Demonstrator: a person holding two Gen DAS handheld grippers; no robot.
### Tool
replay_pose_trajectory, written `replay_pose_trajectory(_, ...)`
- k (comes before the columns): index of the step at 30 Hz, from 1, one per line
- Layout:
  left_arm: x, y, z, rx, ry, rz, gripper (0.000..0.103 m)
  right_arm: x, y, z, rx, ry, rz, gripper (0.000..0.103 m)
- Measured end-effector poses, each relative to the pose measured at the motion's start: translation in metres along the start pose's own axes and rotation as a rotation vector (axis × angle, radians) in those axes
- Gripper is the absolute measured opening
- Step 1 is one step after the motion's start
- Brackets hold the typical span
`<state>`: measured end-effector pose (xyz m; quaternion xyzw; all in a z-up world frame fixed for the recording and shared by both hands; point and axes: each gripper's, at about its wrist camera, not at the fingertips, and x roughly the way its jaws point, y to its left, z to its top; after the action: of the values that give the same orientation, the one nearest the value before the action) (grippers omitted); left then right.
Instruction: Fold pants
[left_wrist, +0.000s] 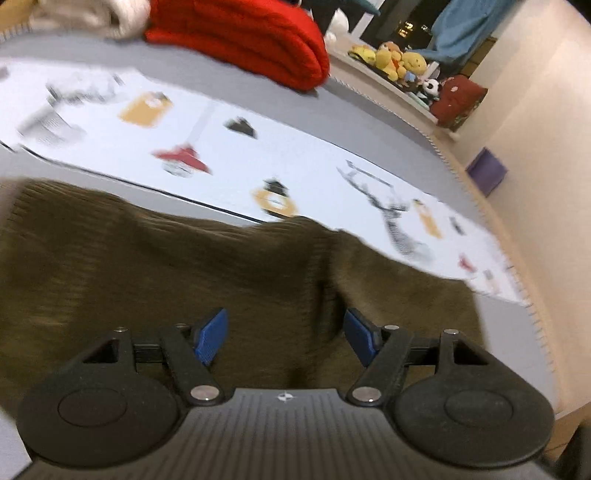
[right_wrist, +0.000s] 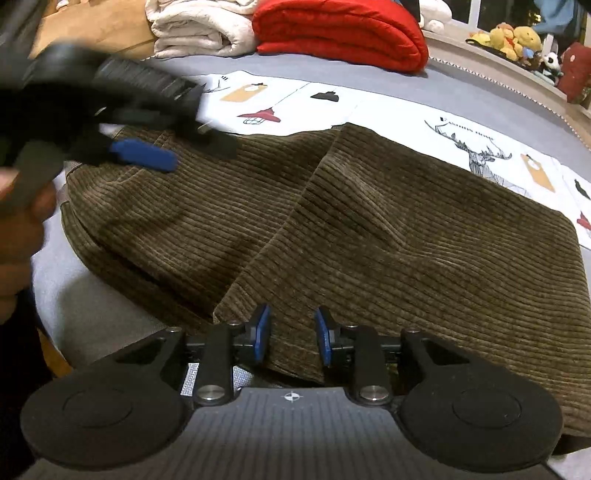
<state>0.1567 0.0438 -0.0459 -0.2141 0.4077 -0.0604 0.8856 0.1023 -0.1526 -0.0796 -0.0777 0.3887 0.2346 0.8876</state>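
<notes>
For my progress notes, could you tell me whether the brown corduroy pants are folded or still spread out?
Folded. The brown corduroy pants lie in a compact block on the bed, with one layer's edge running diagonally over another. Whether further folds remain, I cannot tell.

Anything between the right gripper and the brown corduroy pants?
Nothing visible. The right gripper sits right at the near edge of the brown corduroy pants, fingers apart over the fabric. The left gripper is over the far left corner, off that path.
</notes>
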Motion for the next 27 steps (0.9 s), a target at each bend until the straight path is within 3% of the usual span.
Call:
replay_pose_trajectory(5,0.051,-0.014,0.016,-0.051,0.118,-0.046,0.075,-0.001,0.002,0.000,-0.006,0.001,-0.003,0.033)
replay_pose_trajectory(9,0.087,-0.017,0.013,-0.045,0.200,-0.004,0.076,-0.002,0.000,0.001,-0.019,0.004,-0.010,0.042)
replay_pose_trajectory(11,0.093,-0.023,0.011,0.015,0.191,0.011,0.073,-0.002,-0.004,0.001,-0.001,0.010,-0.004,0.044)
replay_pose_trajectory(12,0.094,-0.027,0.011,0.050,0.188,0.025,0.064,-0.002,-0.005,0.001,0.007,0.012,0.000,0.044)
replay_pose_trajectory(13,0.094,-0.032,0.012,0.096,0.193,0.019,0.023,-0.002,-0.007,0.002,0.016,0.014,0.006,0.044)
replay_pose_trajectory(16,0.084,-0.036,0.017,0.151,0.167,-0.005,0.012,0.000,-0.010,0.004,0.024,0.018,0.009,0.045)
replay_pose_trajectory(18,0.071,-0.029,0.024,0.104,0.122,-0.021,0.010,0.001,-0.010,0.006,0.024,0.014,0.005,0.046)
replay_pose_trajectory(19,0.066,-0.023,0.025,0.066,0.097,-0.010,0.003,0.001,-0.010,0.006,0.027,0.012,0.005,0.046)
replay_pose_trajectory(21,0.063,-0.010,0.025,0.011,0.082,0.053,0.000,0.000,-0.011,0.006,0.033,0.007,0.005,0.046)
replay_pose_trajectory(23,0.067,-0.003,0.024,0.026,0.114,0.181,0.002,-0.002,-0.011,0.005,0.033,0.001,-0.013,0.046)
replay_pose_trajectory(25,0.059,0.005,0.023,0.013,0.115,0.155,0.006,-0.009,-0.014,0.006,0.051,-0.026,-0.054,0.046)
replay_pose_trajectory(27,0.039,0.003,0.019,0.044,0.062,0.118,0.022,-0.022,-0.025,0.008,0.116,-0.081,-0.107,0.047)
